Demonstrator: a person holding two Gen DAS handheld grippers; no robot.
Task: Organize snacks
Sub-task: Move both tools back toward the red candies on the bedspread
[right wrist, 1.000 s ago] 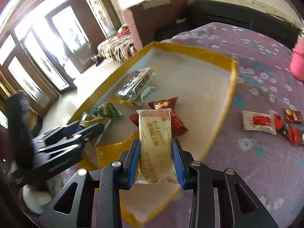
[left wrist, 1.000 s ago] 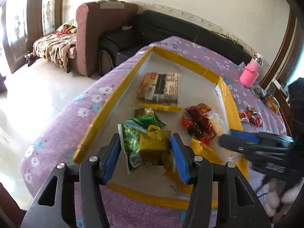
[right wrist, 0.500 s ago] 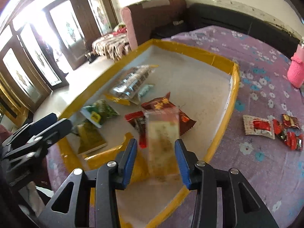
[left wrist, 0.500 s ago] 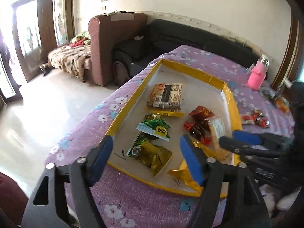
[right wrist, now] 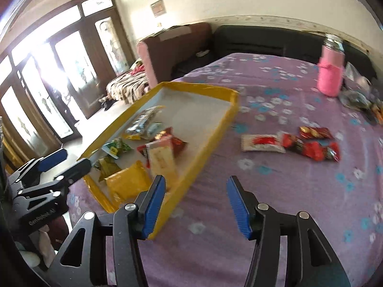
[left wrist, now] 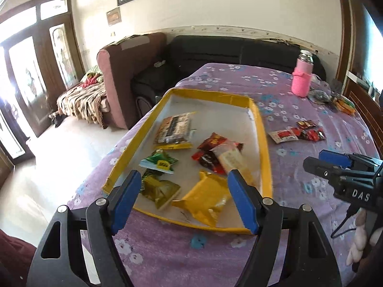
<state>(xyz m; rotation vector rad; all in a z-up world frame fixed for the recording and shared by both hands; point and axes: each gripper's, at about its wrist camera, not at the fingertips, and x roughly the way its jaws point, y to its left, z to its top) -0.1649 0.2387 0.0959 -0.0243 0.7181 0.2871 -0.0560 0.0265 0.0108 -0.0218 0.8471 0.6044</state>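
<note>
1. In the tray [left wrist: 262, 148]: brown pack [left wrist: 173, 129], green pack [left wrist: 159, 163], olive pack [left wrist: 160, 190], yellow pack [left wrist: 205, 197], red packs [left wrist: 210, 150] and a pale wafer pack [left wrist: 231, 159] lying on them.
2. Your left gripper [left wrist: 184, 202] is spread wide, empty, above the tray's near edge.
3. Your right gripper [right wrist: 196, 206] is likewise spread and empty.
4. Left to do, by my judgement: red snacks [right wrist: 287, 143] lie on the purple counter [right wrist: 275, 191], outside the tray.

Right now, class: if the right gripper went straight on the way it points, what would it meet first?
The right gripper, jaws open and empty, points past the tray's yellow rim over the purple cloth. It would probably meet bare cloth first, short of the red packets; depth is unclear.
</note>
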